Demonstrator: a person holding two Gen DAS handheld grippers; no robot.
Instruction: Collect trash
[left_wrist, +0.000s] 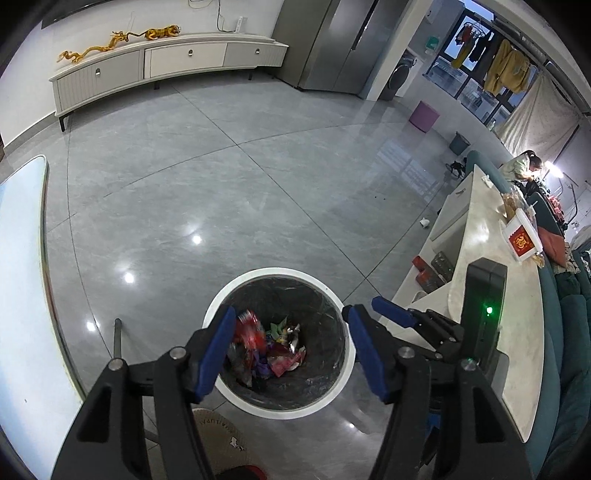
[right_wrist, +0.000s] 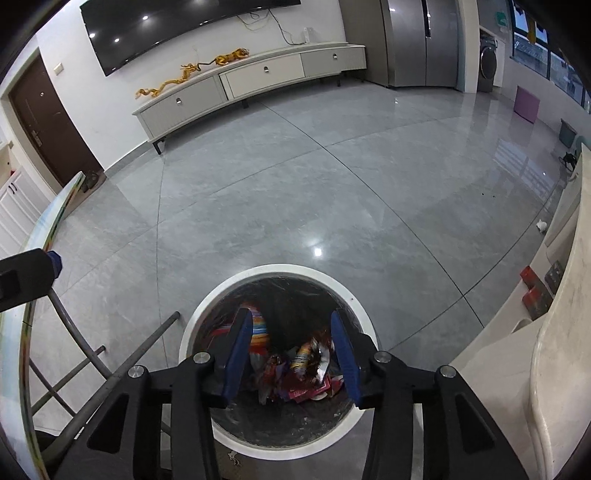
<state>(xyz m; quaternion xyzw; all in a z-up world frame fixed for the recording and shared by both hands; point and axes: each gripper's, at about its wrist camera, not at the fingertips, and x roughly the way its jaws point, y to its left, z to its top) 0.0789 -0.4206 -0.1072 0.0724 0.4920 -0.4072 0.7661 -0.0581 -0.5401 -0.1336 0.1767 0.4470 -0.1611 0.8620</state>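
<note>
A round white-rimmed trash bin (left_wrist: 258, 275) with a black liner stands on the grey floor, also in the right wrist view (right_wrist: 273, 268). Colourful wrappers (left_wrist: 280, 354) lie at its bottom, also in the right wrist view (right_wrist: 295, 373). My left gripper (left_wrist: 291, 332) hangs open over the bin; a blurred red wrapper (left_wrist: 249, 330) is beside its left finger, apparently loose in the air. My right gripper (right_wrist: 291, 339) is open over the bin with nothing between its fingers. The right gripper's fingers (left_wrist: 391, 314) also show at the right of the left wrist view.
A glass table edge (left_wrist: 22, 258) is at the left, with its metal legs (right_wrist: 74, 369). A pale counter (left_wrist: 491, 295) with a red-and-white box (left_wrist: 521, 242) and a black device (left_wrist: 484, 295) is at the right. A crumpled white scrap (left_wrist: 424, 222) lies on the floor.
</note>
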